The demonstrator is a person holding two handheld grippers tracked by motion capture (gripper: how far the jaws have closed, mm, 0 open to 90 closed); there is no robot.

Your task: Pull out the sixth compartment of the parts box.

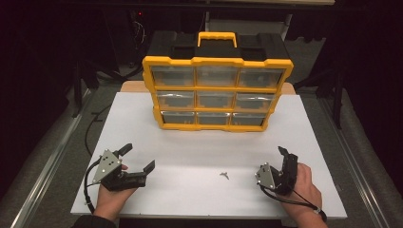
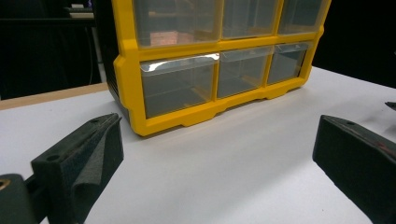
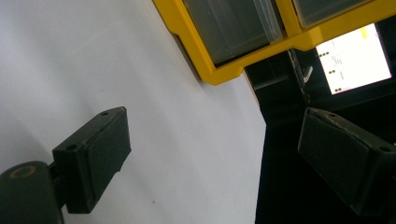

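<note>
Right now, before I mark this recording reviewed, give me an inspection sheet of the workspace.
Surface: white table top, flat, with a wooden edge showing behind it.
Job's things: yellow and black drawer organizer standing at the back, nine clear drawers, all shut; small metal part lying loose near the front, between the hands.
Clutter: nothing seen.
Grippers: left gripper open, holding nothing, low over the table; right gripper open, holding nothing.
Cables: black cable looping from the left gripper; black cable running along the right wrist.
Surroundings: dark room, metal rails along both sides, a lit screen off the table's edge.
</note>
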